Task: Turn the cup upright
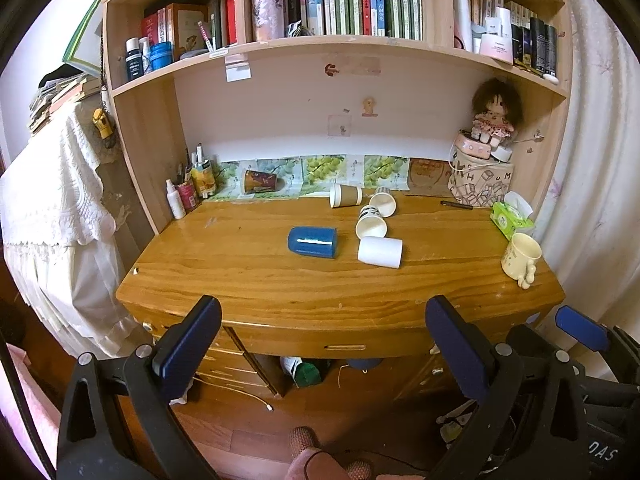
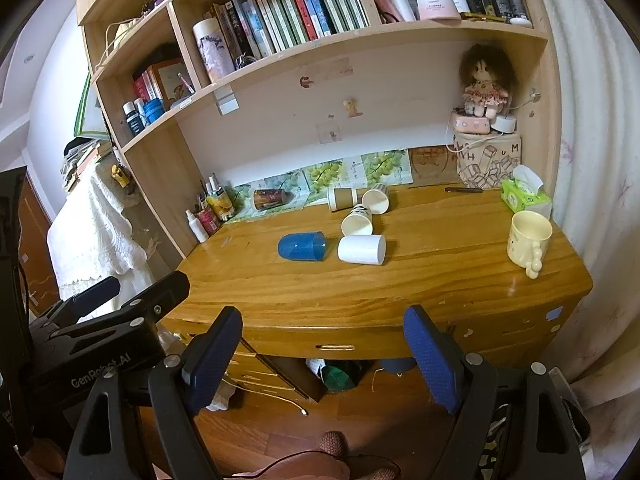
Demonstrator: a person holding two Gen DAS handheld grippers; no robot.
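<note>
Task not started: blue cup (image 1: 312, 242) lies sideways on tabletop (image 1: 280, 280). Left claw (image 1: 320, 344) and right claw (image 2: 323, 354) gape wide, empty.

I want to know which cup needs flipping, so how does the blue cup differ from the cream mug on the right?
The blue cup lies on its side mid-desk; the cream mug stands upright near the right edge. The blue cup is translucent blue without a handle; the cream mug is opaque with a bumpy handle. Both rest on the wooden desk, untouched by either gripper.

Doll (image 1: 495, 114) atop a patterned box (image 1: 482, 184); tissue pack (image 1: 511, 220) nearby (books (image 1: 352, 4) above).
</note>
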